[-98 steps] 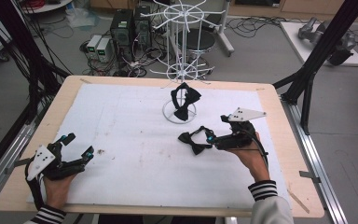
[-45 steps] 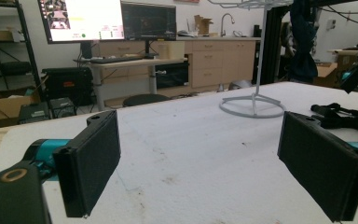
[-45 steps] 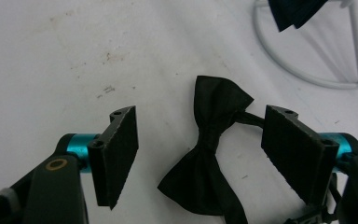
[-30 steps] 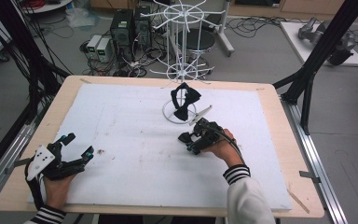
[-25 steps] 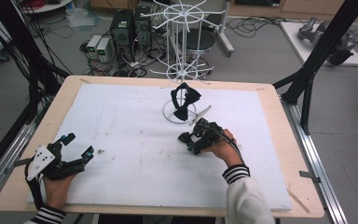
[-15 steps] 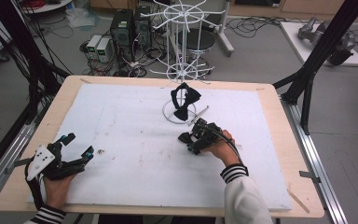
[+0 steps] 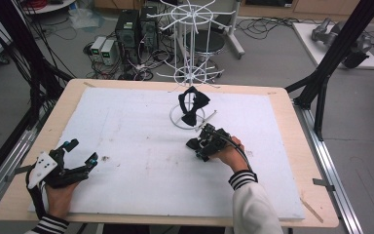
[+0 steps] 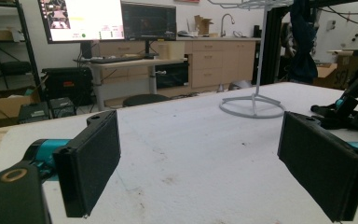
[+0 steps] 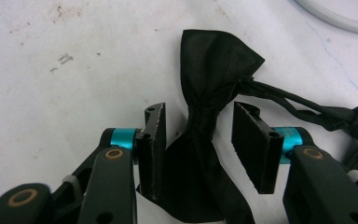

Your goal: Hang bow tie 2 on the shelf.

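Your right gripper (image 7: 198, 145) now sits rolled over, its grey plate turned under. Its jaws straddle the bow tie (image 9: 205, 126) on the table.

Beyond the far edge of the worktop (image 7: 292, 146), computer towers (image 7: 137, 27) sit on the floor among tangled cables, with a stool (image 7: 209, 41) beside them. Black frame struts (image 7: 338, 48) rise at the right. Across the room, two monitors (image 8: 107, 18) stand on a desk before wooden cabinets (image 8: 219, 65).
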`<state>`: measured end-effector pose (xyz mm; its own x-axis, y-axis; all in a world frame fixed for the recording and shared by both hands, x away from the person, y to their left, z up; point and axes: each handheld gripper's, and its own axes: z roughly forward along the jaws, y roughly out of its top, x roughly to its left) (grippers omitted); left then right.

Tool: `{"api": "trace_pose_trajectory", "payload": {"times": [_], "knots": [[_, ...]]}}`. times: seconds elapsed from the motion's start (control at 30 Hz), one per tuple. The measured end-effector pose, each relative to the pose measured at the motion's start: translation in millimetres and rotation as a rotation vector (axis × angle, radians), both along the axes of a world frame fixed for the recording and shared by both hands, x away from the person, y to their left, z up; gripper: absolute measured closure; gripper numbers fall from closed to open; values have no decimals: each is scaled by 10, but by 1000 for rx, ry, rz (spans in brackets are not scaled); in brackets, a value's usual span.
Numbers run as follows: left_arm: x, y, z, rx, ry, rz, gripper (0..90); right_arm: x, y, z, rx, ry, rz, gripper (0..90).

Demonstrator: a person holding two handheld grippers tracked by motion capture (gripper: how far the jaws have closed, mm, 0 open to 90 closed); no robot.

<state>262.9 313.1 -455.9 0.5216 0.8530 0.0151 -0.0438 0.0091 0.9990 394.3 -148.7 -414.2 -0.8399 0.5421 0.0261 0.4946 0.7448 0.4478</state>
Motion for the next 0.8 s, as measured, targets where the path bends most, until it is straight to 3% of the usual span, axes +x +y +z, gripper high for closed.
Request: {"api": "trace_pose_trajectory", "payload": {"times": [0.37, 0.8], "knots": [[0, 0, -1, 1, -1, 1, 135, 11, 10, -25, -14, 22, -19, 663], [-2, -1, 0, 2, -1, -1, 135, -9, 37, -17, -41, 6, -20, 735]]}}
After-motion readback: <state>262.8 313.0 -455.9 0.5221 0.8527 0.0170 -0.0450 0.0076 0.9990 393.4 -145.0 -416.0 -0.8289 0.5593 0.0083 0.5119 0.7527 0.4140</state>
